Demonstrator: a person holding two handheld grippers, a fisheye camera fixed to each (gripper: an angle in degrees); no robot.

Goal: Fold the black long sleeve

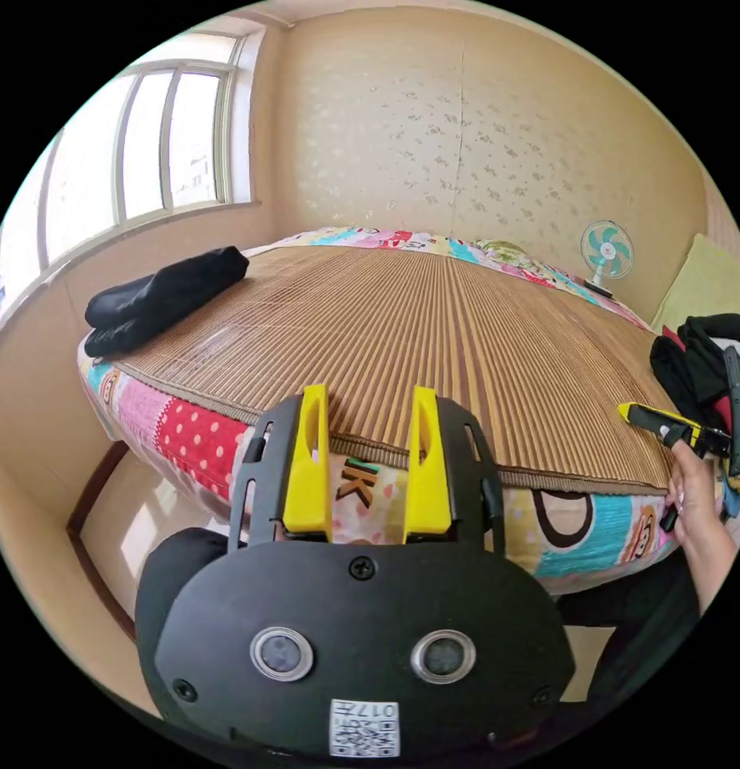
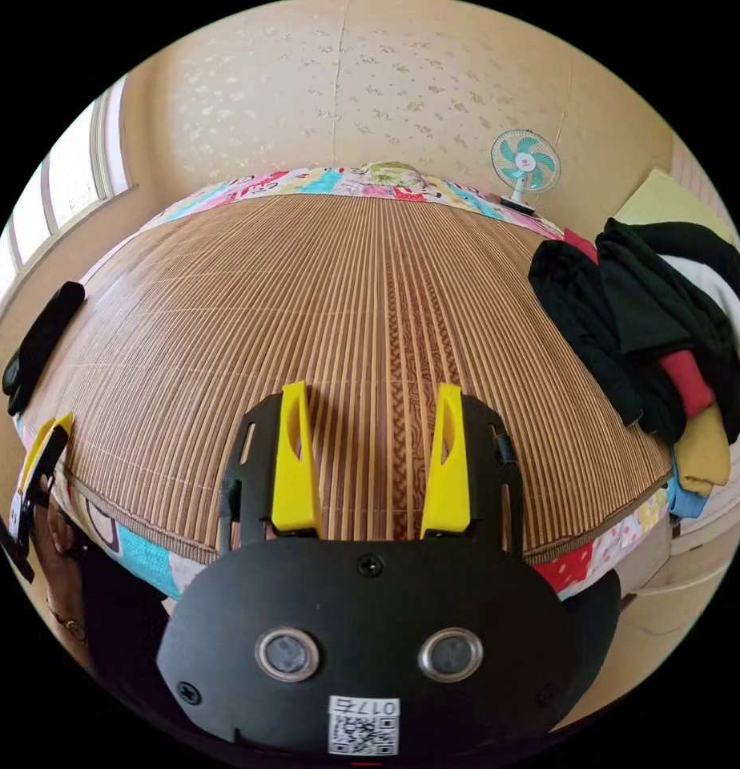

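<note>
— On the bed: a bamboo mat (image 2: 370, 320) over a cartoon-print sheet (image 1: 186, 432). Where's the black long sleeve?

— Can't tell which it is. One folded black garment (image 1: 166, 296) lies at the mat's window-side edge; a pile of clothes (image 2: 666, 336), mostly black, sits at the opposite edge

— Grippers?

— Left gripper (image 1: 366, 456) over the near mat edge, jaws apart, nothing between them. Right gripper (image 2: 370, 452) over bare mat, jaws spread wide, empty, held in a hand (image 1: 694, 505)

— Background?

— A small fan (image 2: 524, 164) by the wall
</note>
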